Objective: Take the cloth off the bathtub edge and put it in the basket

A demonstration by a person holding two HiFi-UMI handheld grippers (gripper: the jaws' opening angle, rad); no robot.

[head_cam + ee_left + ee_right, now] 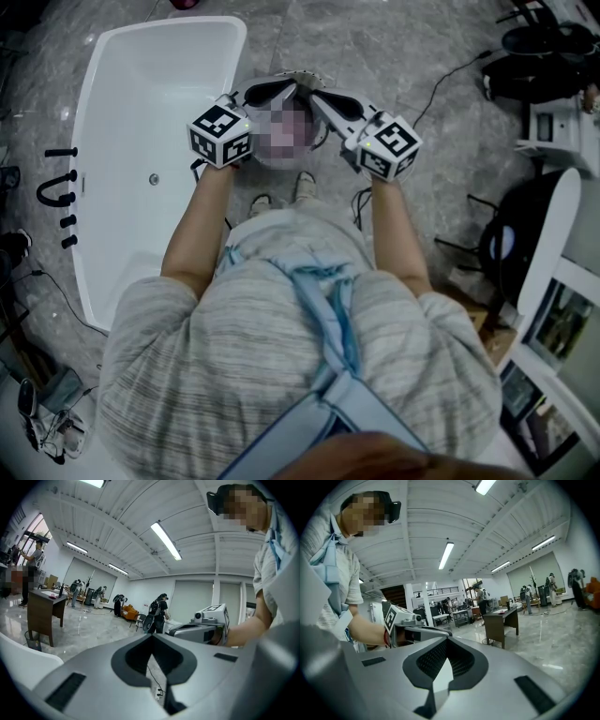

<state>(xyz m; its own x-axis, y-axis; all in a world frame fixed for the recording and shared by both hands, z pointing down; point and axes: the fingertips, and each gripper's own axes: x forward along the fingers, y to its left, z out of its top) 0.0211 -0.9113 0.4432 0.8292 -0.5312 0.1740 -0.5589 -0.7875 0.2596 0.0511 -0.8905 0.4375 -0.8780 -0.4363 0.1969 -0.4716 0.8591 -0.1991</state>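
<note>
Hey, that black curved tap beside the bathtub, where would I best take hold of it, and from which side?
Probably the bend of the black curved tap, the thin looped part jaws could straddle. It stands beyond the bathtub, past its far long edge, so come from above, reaching across. The left gripper and right gripper are both shut; open one first.

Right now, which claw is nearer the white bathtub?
The left grey claw: its marker cube overlaps the white oval bathtub's rim in the head view; the right grey claw is over marble floor.
</note>
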